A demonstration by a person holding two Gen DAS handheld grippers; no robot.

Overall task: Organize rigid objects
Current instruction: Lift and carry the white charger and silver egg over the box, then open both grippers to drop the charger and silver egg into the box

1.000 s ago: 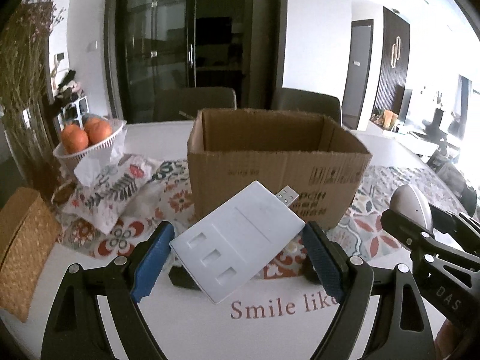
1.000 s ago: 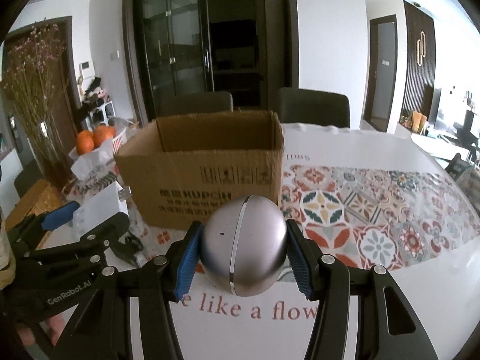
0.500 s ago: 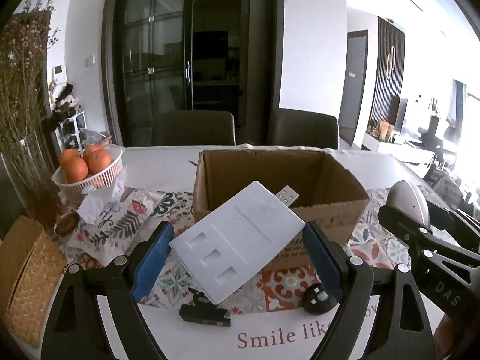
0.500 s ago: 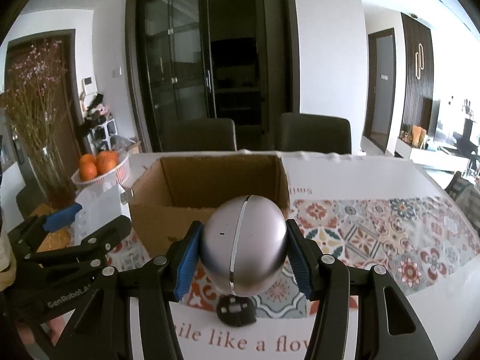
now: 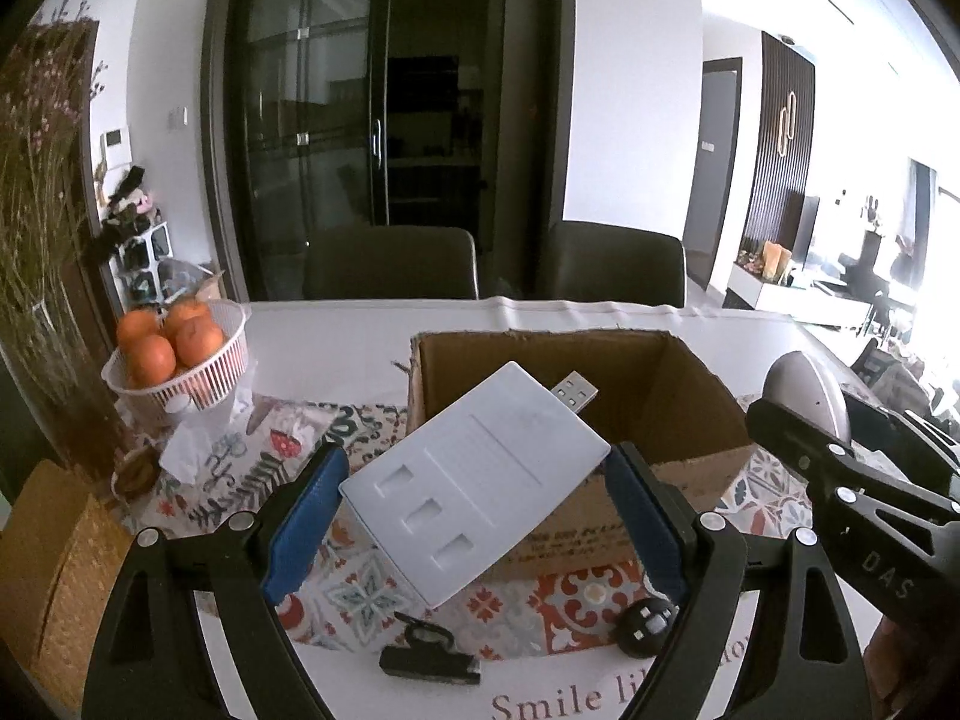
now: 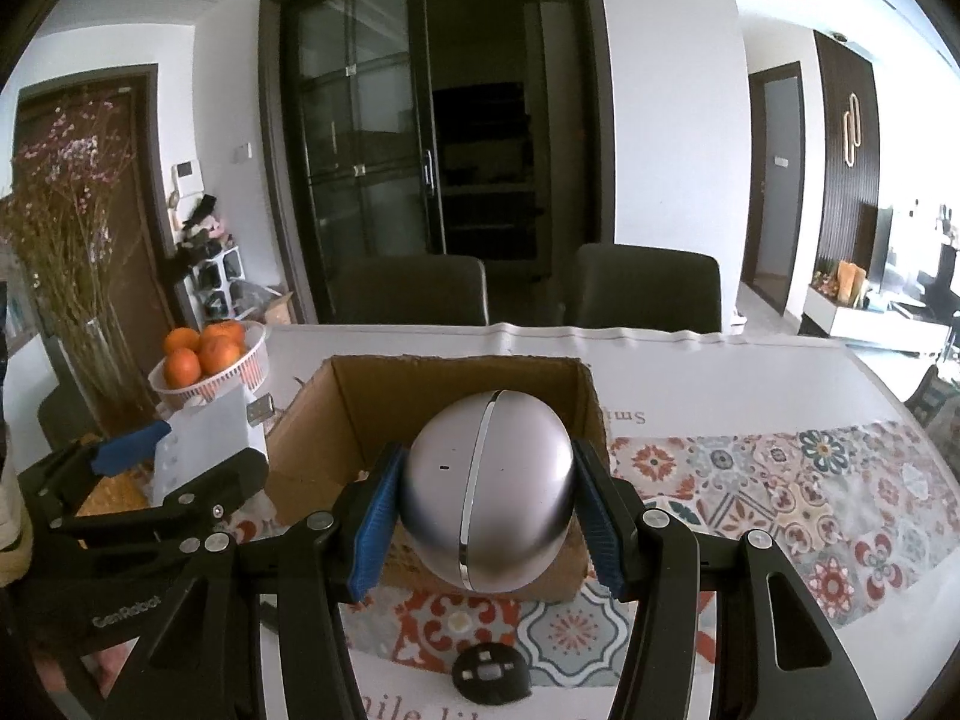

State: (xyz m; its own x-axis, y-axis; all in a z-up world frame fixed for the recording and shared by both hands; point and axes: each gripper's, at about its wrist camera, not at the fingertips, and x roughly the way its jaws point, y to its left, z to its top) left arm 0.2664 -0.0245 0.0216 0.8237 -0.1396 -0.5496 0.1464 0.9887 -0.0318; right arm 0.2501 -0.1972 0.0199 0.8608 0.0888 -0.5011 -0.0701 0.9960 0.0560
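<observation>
adapter (image 5: 474, 483) in left claw (image 5: 474, 516), above box (image 5: 690, 474)

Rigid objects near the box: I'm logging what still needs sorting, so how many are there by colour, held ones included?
White: 1, the USB hub in the left tongs.
Silver: 1, the egg-shaped device in the right tongs.
Black: 2, the flat clip-like item and the round knob on the table.
Total: 4.

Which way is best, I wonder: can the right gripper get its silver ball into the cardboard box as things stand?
Probably yes. The right gripper, shut on the silver ball, is just short of the cardboard box, whose top is open with nothing over it; the left gripper sits off to the side.
</observation>
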